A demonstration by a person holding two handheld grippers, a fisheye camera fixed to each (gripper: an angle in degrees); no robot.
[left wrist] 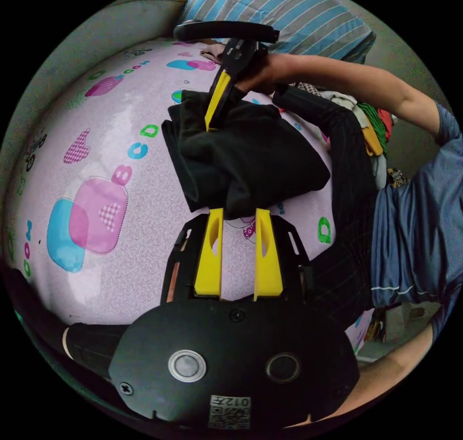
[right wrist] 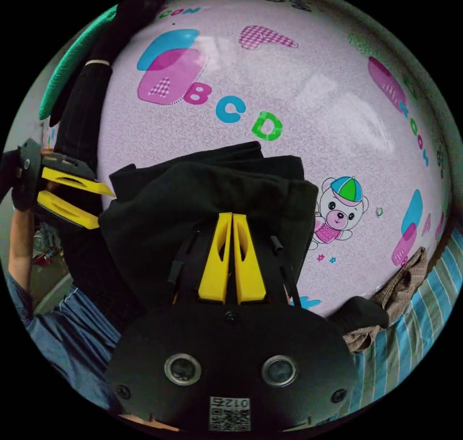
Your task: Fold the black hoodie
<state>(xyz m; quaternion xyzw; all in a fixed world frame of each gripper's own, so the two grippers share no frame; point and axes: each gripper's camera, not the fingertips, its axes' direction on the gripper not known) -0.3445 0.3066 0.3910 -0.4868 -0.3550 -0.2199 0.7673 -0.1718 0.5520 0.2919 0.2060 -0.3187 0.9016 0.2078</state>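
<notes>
Left gripper (left wrist: pixel 238 213) held with jaws parted at the edge of the folded black hoodie (left wrist: pixel 246 160), hoodie laid on a pink patterned sheet (left wrist: pixel 96 136), right gripper (right wrist: pixel 232 217) jaws pressed together on its cloth, striped pillow (left wrist: pixel 289 11) beyond.

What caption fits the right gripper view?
Shut right claw rests on the folded black hoodie on a pink alphabet sheet.

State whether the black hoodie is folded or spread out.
Folded: the black hoodie lies as a compact, layered bundle on the pink patterned sheet, with stacked edges visible.
</notes>
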